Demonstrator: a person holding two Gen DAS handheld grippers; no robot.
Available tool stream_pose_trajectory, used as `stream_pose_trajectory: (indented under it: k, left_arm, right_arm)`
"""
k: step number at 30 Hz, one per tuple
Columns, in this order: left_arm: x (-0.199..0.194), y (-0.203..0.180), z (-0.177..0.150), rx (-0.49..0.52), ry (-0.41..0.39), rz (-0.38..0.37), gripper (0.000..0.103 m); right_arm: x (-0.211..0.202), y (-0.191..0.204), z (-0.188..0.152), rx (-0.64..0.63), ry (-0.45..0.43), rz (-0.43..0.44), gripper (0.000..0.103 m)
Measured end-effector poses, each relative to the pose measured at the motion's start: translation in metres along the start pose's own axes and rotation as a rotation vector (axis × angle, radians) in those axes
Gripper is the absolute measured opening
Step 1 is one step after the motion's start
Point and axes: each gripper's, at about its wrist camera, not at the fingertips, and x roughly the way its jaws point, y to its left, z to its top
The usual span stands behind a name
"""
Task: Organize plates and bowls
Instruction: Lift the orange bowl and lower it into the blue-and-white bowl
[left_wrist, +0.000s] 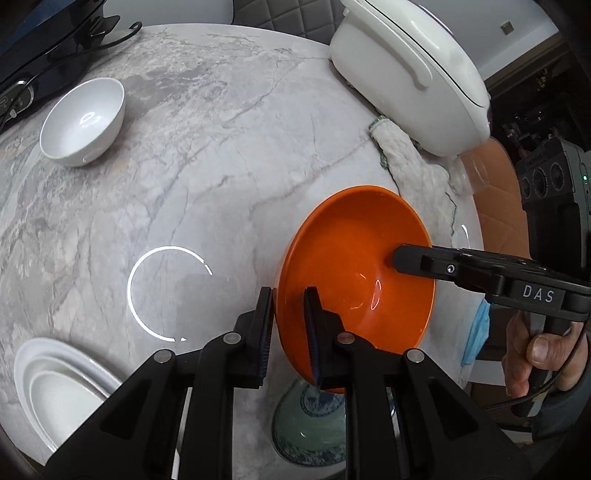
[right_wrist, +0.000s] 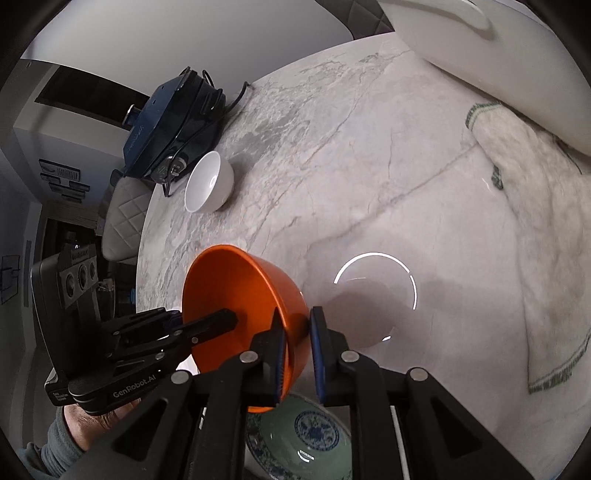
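The orange bowl (left_wrist: 354, 273) hangs tilted above the green patterned bowl (left_wrist: 310, 432), at 6 o'clock on the marble table (left_wrist: 207, 158). The left gripper (left_wrist: 290, 325) and the right gripper (right_wrist: 297, 350) both pinch its rim, one finger inside. A white bowl (left_wrist: 83, 122) stands at 10 o'clock.

Orange bowl (left_wrist: 354, 266) tilted, above blue-patterned green bowl (right_wrist: 306, 435); white bowl (left_wrist: 83, 122) apart.

Bright ring-light glare, perhaps overhead

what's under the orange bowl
A green bowl with blue pattern sits below the orange bowl; its near part is hidden behind the hand-held gripper fingers.
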Motion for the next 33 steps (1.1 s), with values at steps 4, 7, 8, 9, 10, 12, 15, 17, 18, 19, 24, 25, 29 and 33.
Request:
stream_pose_trajectory:
  k: [4, 7, 8, 9, 10, 12, 15, 17, 18, 19, 24, 25, 29, 33]
  left_arm:
    - [-0.011, -0.012, -0.046, 0.012, 0.024, -0.012, 0.015]
    - [-0.008, -0.02, -0.078, 0.038, 0.059, 0.005, 0.015]
    - [-0.005, -0.022, -0.089, 0.045, 0.071, 0.013, 0.015]
    - [-0.001, -0.023, -0.098, 0.048, 0.086, 0.019, 0.015]
    - [0.004, -0.024, -0.107, 0.045, 0.105, 0.022, 0.015]
    - [0.013, -0.023, -0.12, 0.038, 0.127, 0.027, 0.015]
    - [0.02, -0.025, -0.132, 0.045, 0.139, 0.038, 0.015]
    - [0.026, -0.024, -0.134, 0.048, 0.143, 0.044, 0.015]
    - [0.028, -0.024, -0.135, 0.054, 0.144, 0.051, 0.015]
    - [0.031, -0.024, -0.136, 0.059, 0.146, 0.057, 0.015]
    - [0.043, -0.02, -0.132, 0.07, 0.16, 0.075, 0.015]
    - [0.048, -0.019, -0.128, 0.071, 0.163, 0.077, 0.015]
    - [0.057, -0.018, -0.127, 0.075, 0.171, 0.087, 0.016]
    - [0.063, -0.018, -0.124, 0.075, 0.174, 0.088, 0.016]
  right_arm:
    - [-0.01, 0.005, -0.038, -0.002, 0.021, 0.0, 0.015]
    - [-0.011, 0.007, -0.067, -0.009, 0.043, -0.008, 0.015]
    - [-0.01, 0.006, -0.075, -0.006, 0.052, -0.012, 0.015]
    - [-0.008, 0.003, -0.084, -0.001, 0.063, -0.013, 0.015]
    - [-0.004, 0.0, -0.092, 0.009, 0.077, -0.013, 0.015]
    - [0.004, -0.006, -0.105, 0.027, 0.102, -0.018, 0.015]
    - [0.011, -0.013, -0.116, 0.05, 0.123, -0.019, 0.015]
    - [0.015, -0.017, -0.121, 0.061, 0.129, -0.02, 0.015]
    - [0.016, -0.019, -0.121, 0.062, 0.131, -0.021, 0.015]
    - [0.018, -0.019, -0.122, 0.059, 0.132, -0.025, 0.015]
    - [0.024, -0.021, -0.123, 0.037, 0.139, -0.052, 0.015]
    - [0.025, -0.021, -0.124, 0.033, 0.141, -0.057, 0.015]
    - [0.03, -0.02, -0.126, 0.013, 0.148, -0.08, 0.015]
    - [0.032, -0.018, -0.127, -0.016, 0.147, -0.111, 0.015]
